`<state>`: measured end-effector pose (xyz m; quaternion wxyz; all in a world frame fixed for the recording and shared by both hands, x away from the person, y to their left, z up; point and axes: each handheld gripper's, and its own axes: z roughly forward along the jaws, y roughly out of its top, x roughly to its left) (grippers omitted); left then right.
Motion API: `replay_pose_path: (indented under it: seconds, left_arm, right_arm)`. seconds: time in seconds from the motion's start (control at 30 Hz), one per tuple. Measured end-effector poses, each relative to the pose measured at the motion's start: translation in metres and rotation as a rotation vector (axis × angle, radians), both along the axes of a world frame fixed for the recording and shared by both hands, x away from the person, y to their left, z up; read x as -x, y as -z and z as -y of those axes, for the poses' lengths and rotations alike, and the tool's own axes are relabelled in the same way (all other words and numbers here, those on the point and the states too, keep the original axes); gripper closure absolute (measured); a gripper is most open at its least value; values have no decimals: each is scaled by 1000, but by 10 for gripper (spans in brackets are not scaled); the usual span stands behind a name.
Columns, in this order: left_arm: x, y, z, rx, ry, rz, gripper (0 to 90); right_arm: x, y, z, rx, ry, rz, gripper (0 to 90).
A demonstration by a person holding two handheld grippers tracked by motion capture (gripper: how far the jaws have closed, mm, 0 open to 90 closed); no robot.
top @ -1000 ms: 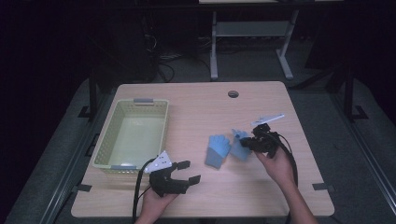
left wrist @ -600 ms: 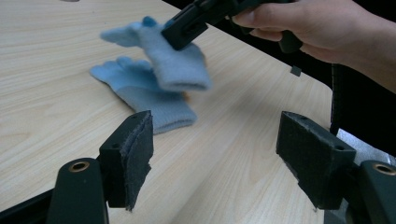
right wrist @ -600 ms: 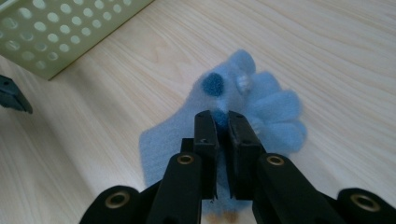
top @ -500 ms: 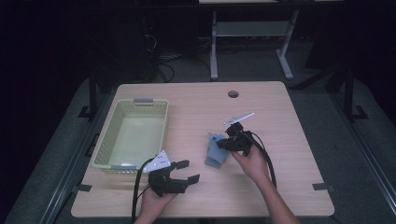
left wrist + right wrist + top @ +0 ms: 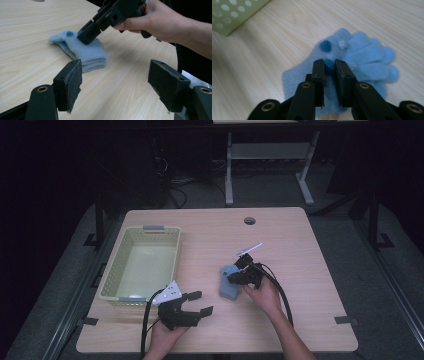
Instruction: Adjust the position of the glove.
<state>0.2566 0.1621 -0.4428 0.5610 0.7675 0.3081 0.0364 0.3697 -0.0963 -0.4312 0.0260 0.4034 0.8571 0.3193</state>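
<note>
A pair of soft blue knit gloves [image 5: 229,284] lies at centre frame on the worktop [image 5: 300,250], right of the green basket [image 5: 142,265]. The right gripper [image 5: 329,65], jaws just parting yet narrow, rests on the pile, a dark blue bobble between them. The left gripper [image 5: 113,85] waits released. Light and limp, the gloves pinch best mid-fold; the right gripper view alone reveals their fingers.

The left gripper [image 5: 199,303] rested near the desk's front edge, jaws spread wide and empty. The right gripper [image 5: 231,275] angled down left of the desk's middle, its jaws having just parted slightly.
</note>
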Motion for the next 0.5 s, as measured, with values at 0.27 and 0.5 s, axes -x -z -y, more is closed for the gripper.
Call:
replay_pose_path:
  seconds: [0.27, 0.5]
  left_arm:
    - [-1, 1, 1, -1, 0, -7, 270]
    - [-4, 2, 4, 1, -6, -31, 283]
  right_arm:
    - [2, 4, 1, 3, 19, -2, 682]
    - [7, 9, -1, -12, 22, 7, 756]
